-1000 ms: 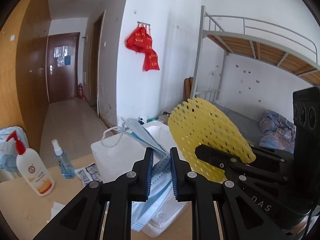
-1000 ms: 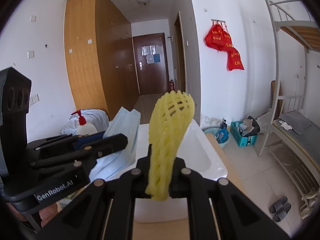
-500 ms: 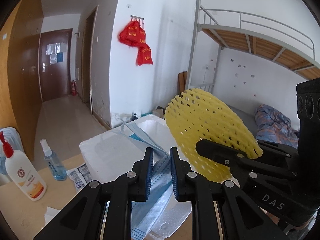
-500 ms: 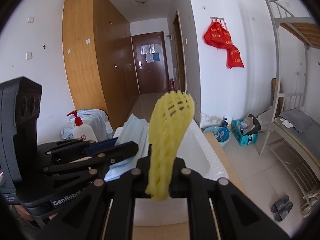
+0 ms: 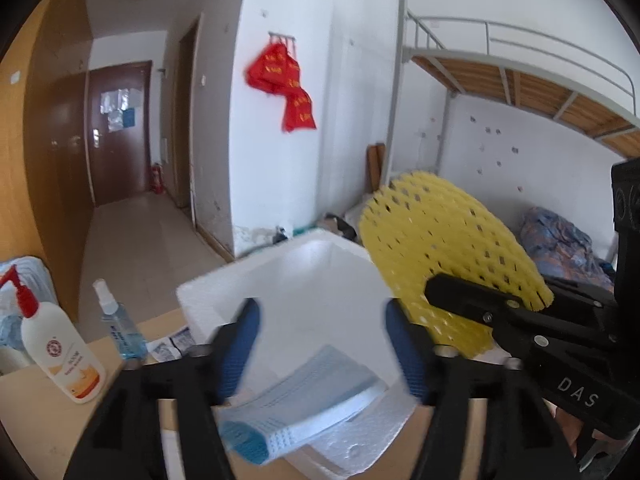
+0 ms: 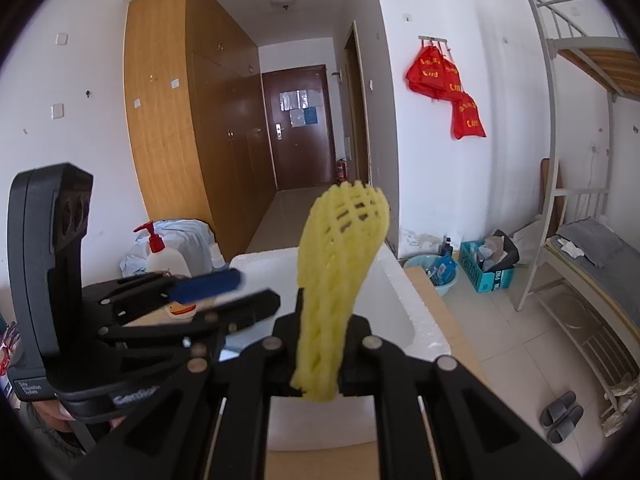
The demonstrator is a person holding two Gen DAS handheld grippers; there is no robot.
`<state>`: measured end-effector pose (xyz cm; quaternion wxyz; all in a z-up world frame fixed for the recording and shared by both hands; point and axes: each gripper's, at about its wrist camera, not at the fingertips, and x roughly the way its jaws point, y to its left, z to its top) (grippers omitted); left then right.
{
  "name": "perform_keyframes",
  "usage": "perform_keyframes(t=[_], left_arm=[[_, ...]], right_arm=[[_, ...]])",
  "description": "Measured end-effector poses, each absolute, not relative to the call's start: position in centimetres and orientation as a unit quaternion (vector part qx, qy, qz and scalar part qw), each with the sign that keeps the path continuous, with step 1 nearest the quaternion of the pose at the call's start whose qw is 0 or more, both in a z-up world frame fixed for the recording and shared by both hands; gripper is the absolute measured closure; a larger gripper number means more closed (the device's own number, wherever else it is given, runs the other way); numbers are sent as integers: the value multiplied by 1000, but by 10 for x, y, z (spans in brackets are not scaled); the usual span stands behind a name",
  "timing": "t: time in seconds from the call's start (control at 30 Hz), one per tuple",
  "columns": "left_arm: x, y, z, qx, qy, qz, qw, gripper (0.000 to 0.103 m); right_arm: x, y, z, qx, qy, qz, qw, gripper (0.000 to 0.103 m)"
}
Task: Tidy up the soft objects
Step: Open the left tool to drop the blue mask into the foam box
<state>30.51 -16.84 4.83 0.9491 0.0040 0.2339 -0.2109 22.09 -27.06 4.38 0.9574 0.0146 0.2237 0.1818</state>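
My left gripper [image 5: 322, 344] is open above the white foam box [image 5: 280, 272]. A blue face mask [image 5: 304, 404] lies loose below the blue pads, on the box's near edge. My right gripper [image 6: 320, 350] is shut on a yellow foam fruit net [image 6: 340, 268] and holds it upright over the box [image 6: 400, 300]. The net also shows in the left wrist view [image 5: 436, 248], to the right of the box. The left gripper shows in the right wrist view [image 6: 224, 292], its jaws apart.
A white pump bottle with a red top [image 5: 56, 352] and a blue spray bottle [image 5: 118, 332] stand on the wooden table [image 5: 36, 420] left of the box. A small sachet [image 5: 172, 342] lies by the box. A bunk bed [image 5: 520, 88] stands at the right.
My left gripper has opened and let go of the blue mask, which has dropped onto the box. The right gripper still holds the yellow net in about the same place.
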Motion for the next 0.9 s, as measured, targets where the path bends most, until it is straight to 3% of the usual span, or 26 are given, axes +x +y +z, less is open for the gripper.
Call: perform_keyframes(t=[0.23, 0.9], left_arm=[[298, -150, 59, 1, 213, -172, 962, 10], [289, -105, 72, -23, 195, -111, 974, 10]], right_arm=[[223, -266, 42, 10, 225, 186, 956, 91], [246, -251, 37, -12, 243, 201, 949, 90]])
